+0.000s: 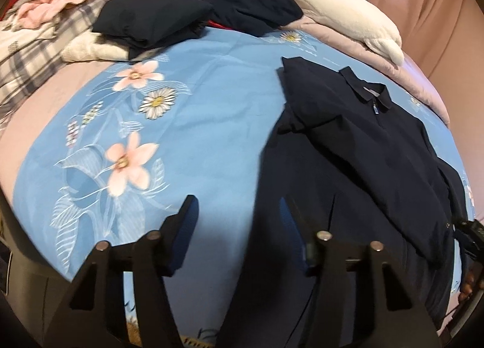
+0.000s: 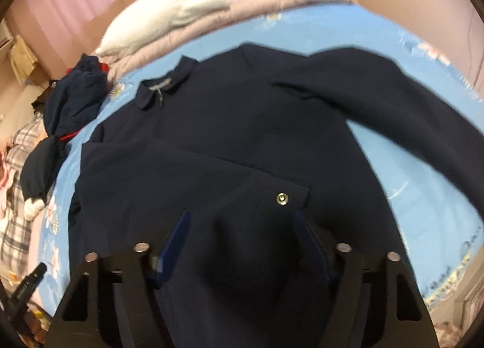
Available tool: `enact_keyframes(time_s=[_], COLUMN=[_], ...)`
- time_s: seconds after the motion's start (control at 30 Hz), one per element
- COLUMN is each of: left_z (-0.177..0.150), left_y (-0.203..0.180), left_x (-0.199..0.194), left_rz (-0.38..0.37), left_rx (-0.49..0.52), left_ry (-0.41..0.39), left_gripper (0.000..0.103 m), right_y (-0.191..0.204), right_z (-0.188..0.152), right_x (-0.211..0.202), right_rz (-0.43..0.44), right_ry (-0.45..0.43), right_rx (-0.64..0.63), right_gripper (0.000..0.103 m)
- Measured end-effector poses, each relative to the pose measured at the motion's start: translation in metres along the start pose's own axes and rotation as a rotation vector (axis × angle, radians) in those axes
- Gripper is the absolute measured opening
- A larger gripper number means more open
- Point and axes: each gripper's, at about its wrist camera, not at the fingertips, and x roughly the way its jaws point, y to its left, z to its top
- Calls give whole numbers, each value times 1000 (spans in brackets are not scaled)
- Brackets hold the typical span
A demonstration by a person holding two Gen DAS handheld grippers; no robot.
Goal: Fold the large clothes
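Ahead of your left gripper (image 1: 239,221), a navy jacket (image 1: 363,154) lies flat on a blue floral bedsheet (image 1: 196,136). Its near left edge runs up between the blue-padded fingers, which stand apart and are not pinching it. Beyond, folded dark clothes (image 1: 242,6) and a white pillow (image 1: 348,18) sit at the far side; plaid laundry (image 1: 36,54) lies far left.

Below your right gripper (image 2: 242,227), the same jacket fills the view, collar (image 2: 163,87) ahead-left, one sleeve (image 2: 408,112) stretched to the right. A folded-over cuff with a metal snap (image 2: 282,198) rises between the parted fingers; no clamping shows.
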Motion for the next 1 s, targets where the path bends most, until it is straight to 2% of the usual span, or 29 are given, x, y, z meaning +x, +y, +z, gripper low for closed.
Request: enact_keyframes(time_s=[0.17, 0.23, 0.3, 0.33, 0.4, 0.43, 0.5, 0.53, 0.57, 0.63, 0.77, 0.9, 1.0], left_z=[19, 27, 34, 38, 45, 48, 53, 56, 59, 63, 72, 72, 71], left_y=[-11, -15, -18, -20, -22, -23, -25, -28, -30, -32, -32, -30, -33], left_x=[21, 32, 45, 54, 69, 78, 89, 95, 100, 106, 123, 133, 132], left_rz=[-34, -46, -50, -53, -56, -66, -74, -74, -70, -63, -53, -47, -31], left_rx=[20, 25, 27, 30, 23, 19, 18, 26, 33, 37, 21, -13, -5], left_ry=[10, 21, 36, 46, 71, 85, 98, 101, 102, 103, 135, 157, 151], left_gripper=[52, 51, 46, 45, 42, 41, 31, 30, 26, 22, 18, 18, 19], right_y=[-18, -23, -26, -28, -29, -29, -24, -23, -20, -13, 20, 45, 50], right_z=[7, 4, 3, 3, 5, 7, 12, 17, 23, 39, 89, 122, 128], right_x=[21, 27, 33, 38, 47, 49, 51, 52, 52, 46, 2, -33, -39], right_rz=[-59, -58, -46, -28, -12, -19, -27, -16, -1, 7, 20, 37, 55], right_ry=[39, 55, 75, 91, 99, 89, 66, 67, 70, 42, -139, -272, -304], right_rx=[65, 75, 86, 92, 100, 97, 80, 78, 78, 65, -35, -87, -104], right_gripper=[69, 69, 68, 60, 54, 47, 35, 28, 26, 22, 21, 21, 21])
